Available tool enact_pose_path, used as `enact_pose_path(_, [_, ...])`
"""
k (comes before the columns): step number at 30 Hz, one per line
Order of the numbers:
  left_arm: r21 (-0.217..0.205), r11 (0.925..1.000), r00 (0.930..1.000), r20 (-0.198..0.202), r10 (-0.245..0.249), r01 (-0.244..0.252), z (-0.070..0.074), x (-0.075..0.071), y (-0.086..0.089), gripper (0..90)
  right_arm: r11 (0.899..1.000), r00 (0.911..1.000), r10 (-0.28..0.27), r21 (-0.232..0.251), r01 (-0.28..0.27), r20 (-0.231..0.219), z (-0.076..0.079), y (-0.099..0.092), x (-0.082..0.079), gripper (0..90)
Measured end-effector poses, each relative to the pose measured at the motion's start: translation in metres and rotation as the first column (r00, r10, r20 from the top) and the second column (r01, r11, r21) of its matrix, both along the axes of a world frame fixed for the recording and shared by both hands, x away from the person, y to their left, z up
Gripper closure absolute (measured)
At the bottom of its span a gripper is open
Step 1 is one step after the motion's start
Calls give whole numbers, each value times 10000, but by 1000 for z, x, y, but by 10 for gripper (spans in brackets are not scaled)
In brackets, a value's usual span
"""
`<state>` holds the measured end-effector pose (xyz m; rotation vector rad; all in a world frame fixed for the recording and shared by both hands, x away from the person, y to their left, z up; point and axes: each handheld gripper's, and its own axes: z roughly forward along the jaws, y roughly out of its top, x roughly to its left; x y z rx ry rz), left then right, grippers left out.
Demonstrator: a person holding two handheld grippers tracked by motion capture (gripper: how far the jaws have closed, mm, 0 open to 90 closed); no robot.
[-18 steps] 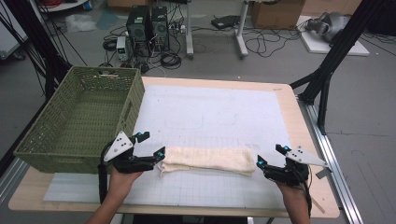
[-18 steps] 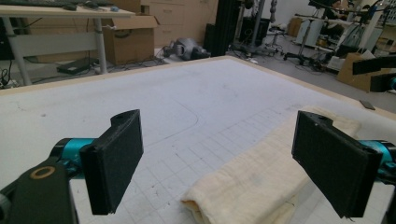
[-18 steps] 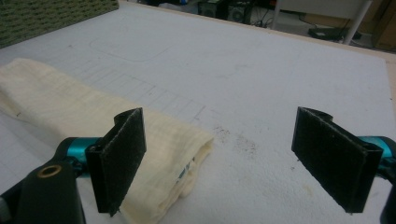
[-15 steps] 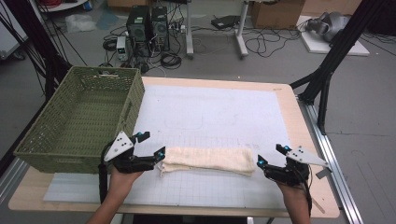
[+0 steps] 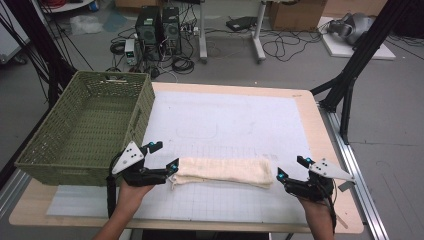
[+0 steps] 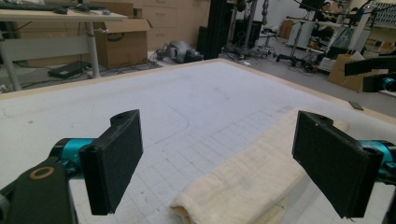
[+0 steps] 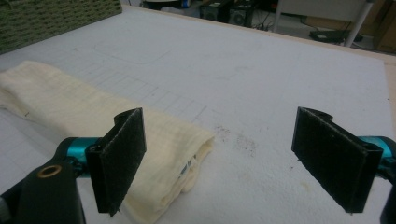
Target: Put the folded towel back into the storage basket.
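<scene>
Holding my left gripper (image 5: 161, 156) at one end of the folded cream cotton towel (image 5: 224, 171), I see its jaws spread wide, nothing between the pads (the cloth's end lies just below them). My right gripper (image 5: 292, 167) sits just off the other end, jaws equally apart and empty. That towel lies flat on the white gridded mat (image 5: 235, 120), near the woven green plastic basket (image 5: 82, 130).
</scene>
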<state>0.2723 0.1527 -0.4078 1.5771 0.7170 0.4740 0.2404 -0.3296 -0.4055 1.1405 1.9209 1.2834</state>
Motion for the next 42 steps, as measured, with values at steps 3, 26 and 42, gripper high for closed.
enact_pose_path(3, [-54,10000,10000,5,-53,53,0,0,0,164,10000,10000,-23,16,23,-38,0,0,1,161])
enact_pose_path(26, [-29,10000,9994,-350,-31,30,16,0,-1,164,9997,9999,140,-186,-142,-81,-1,4,3,162])
enact_pose_path(42, [281,9993,9958,-884,-217,243,11,2,-7,165,9994,9997,171,-287,-175,-149,-3,5,3,162])
